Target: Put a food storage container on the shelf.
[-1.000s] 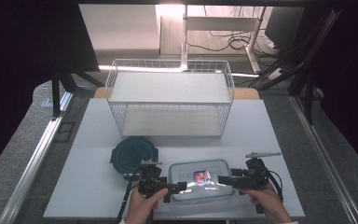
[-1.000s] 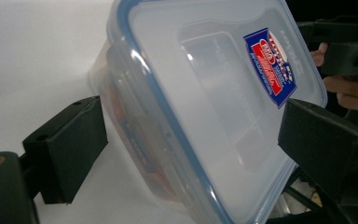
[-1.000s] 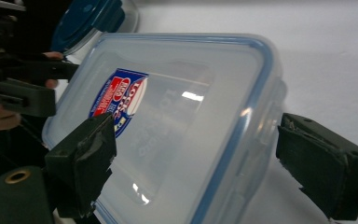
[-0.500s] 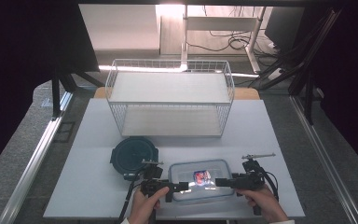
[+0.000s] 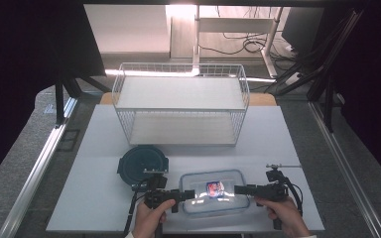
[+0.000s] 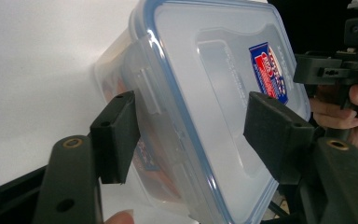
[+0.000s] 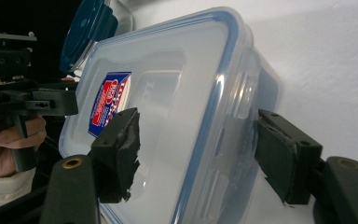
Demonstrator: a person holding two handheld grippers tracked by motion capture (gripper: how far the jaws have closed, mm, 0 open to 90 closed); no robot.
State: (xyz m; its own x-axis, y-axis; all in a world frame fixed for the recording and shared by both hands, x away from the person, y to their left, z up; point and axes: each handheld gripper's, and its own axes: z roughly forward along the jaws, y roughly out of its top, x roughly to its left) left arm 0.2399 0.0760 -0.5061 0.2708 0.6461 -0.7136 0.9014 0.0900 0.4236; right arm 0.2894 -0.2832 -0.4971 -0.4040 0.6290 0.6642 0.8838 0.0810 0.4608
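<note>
I see the clear plastic box (image 5: 212,192), rectangular with rounded corners and a blue-edged lid, lying at the near edge of the white table (image 5: 94,198), just right of the round dark container (image 5: 143,165). My left gripper (image 5: 189,193) and right gripper (image 5: 240,189) have just been closing on its two short ends. In both gripper views each pad nearly reaches the box and I cannot tell if it presses; its contents are only a reddish blur.
</note>
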